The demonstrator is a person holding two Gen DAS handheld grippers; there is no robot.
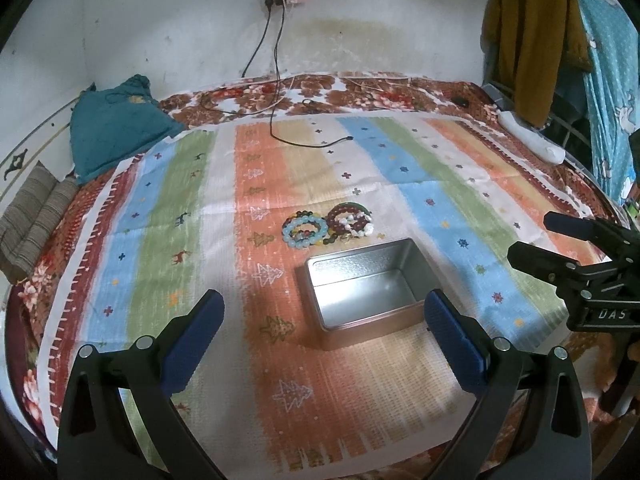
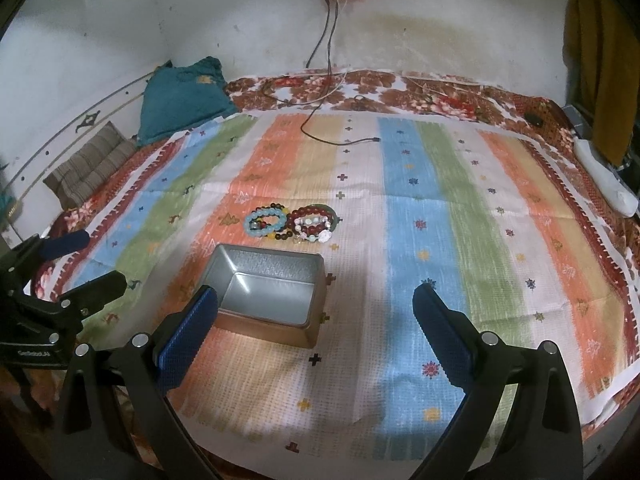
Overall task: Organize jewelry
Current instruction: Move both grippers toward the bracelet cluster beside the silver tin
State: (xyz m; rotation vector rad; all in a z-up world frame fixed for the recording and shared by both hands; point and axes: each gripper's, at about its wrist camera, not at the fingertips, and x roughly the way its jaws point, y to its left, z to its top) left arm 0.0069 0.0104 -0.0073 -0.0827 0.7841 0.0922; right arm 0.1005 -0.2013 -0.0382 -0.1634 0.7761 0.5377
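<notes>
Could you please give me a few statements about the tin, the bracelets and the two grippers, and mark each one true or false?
1. The metal tin has nothing in it. True.
2. The bead bracelets lie inside the tin. False: they sit in a pile on the striped cloth just beyond it.
3. The left gripper is open. True.
4. The right gripper clamps a bracelet. False: it is open and holds nothing.
</notes>
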